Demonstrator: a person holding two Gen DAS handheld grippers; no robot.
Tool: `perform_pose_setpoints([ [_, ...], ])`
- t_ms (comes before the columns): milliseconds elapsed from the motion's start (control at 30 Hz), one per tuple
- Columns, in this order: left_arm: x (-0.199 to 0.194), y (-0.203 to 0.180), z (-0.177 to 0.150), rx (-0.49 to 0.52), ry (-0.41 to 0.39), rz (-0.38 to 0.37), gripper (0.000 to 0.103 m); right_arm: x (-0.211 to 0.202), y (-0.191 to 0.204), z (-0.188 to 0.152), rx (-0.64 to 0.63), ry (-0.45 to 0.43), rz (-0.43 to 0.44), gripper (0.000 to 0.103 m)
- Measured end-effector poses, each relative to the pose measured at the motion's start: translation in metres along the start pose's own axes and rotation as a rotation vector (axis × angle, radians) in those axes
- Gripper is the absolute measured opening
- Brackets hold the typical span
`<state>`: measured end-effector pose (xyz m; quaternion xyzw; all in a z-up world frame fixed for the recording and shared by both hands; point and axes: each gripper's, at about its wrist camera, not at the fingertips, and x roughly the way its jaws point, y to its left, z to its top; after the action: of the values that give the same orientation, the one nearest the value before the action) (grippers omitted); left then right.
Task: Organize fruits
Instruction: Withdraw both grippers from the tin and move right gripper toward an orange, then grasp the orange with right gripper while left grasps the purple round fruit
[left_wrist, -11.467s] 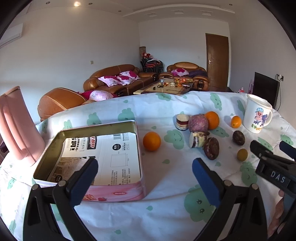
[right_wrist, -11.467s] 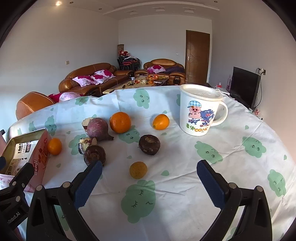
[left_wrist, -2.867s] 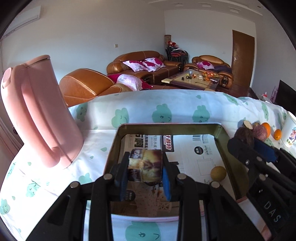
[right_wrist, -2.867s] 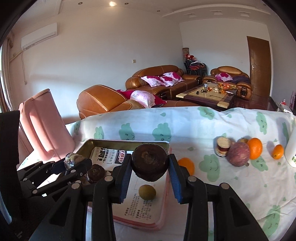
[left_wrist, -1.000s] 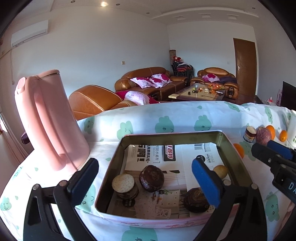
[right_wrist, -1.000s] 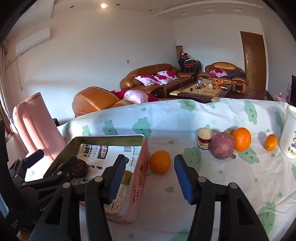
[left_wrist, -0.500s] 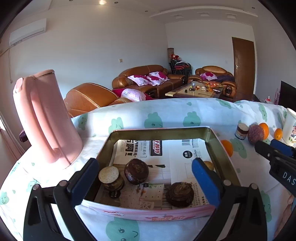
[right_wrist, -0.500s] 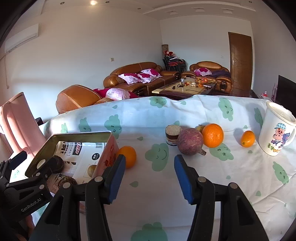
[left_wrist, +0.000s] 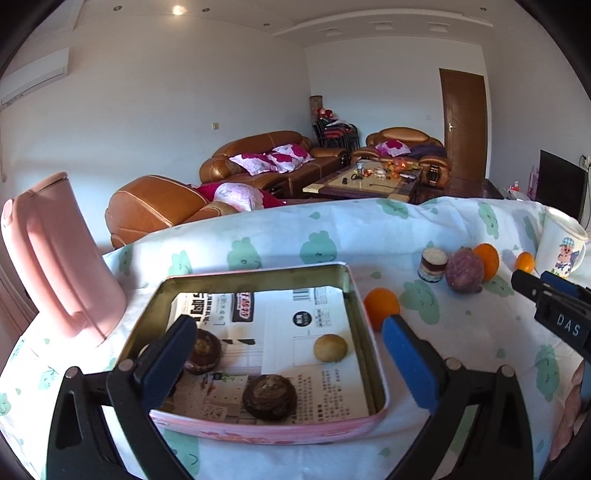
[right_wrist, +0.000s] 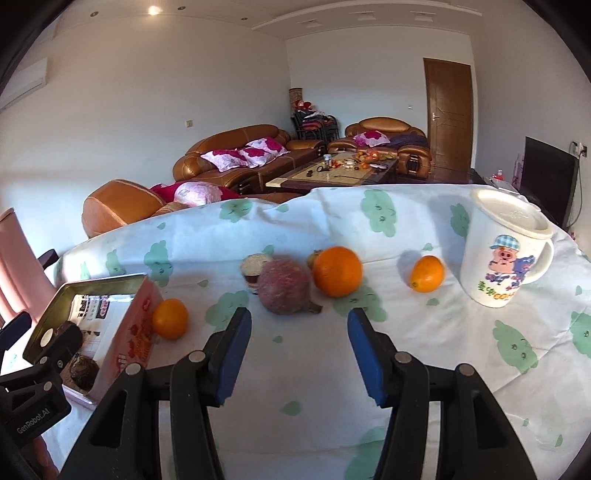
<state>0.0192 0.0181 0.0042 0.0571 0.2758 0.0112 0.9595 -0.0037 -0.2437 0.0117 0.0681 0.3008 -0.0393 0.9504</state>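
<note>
Both grippers have drawn away from the tin since a second ago, and the dark fruit each carried earlier now lies inside it. Left gripper (left_wrist: 288, 354) hangs over the near edge of the tin (left_wrist: 255, 277), its blue pads wide apart with nothing between them. Within the tin, a dark brown fruit (left_wrist: 269, 397) lies nearest at 6 o'clock, another dark one (left_wrist: 205, 349) at 9 o'clock partly behind the left pad, and a small yellow fruit (left_wrist: 330, 347) at 3 o'clock.

Right gripper (right_wrist: 299, 354) is likewise parted and empty above the tablecloth (right_wrist: 314, 369). Just beyond it at 12 o'clock sits a purple fruit (right_wrist: 284, 291), a cut dark fruit (right_wrist: 255, 266) close behind. An orange (right_wrist: 170, 318) rests beside the tin wall at 10 o'clock, a larger orange (right_wrist: 337, 271) at 1 o'clock, a small orange (right_wrist: 426, 274) and the mug (right_wrist: 506, 251) at 2 o'clock.
</note>
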Motion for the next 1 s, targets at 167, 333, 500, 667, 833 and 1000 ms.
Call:
perform_pose_setpoints([
  [167, 0.007, -0.024, 0.012, 0.031, 0.016, -0.047, 0.092, 0.005, -0.045, 0.008, 0.054, 0.014, -0.048, 0.056],
  [333, 0.016, -0.052, 0.023, 0.064, 0.032, -0.09, 0.089, 0.013, -0.085, 0.013, 0.136, 0.044, -0.051, 0.056],
  [500, 0.034, -0.085, 0.032, 0.072, 0.073, -0.141, 0.089, 0.035, -0.103, 0.017, 0.182, 0.111, -0.038, 0.056],
  [667, 0.047, -0.113, 0.037, 0.085, 0.101, -0.158, 0.089, 0.058, -0.104, 0.03, 0.162, 0.14, -0.078, 0.056],
  [833, 0.058, -0.122, 0.037, 0.092, 0.108, -0.143, 0.089, 0.083, -0.101, 0.038, 0.146, 0.203, -0.142, 0.056],
  [1000, 0.07, -0.127, 0.039, 0.094, 0.124, -0.137, 0.089, 0.097, -0.098, 0.043, 0.11, 0.243, -0.128, 0.043],
])
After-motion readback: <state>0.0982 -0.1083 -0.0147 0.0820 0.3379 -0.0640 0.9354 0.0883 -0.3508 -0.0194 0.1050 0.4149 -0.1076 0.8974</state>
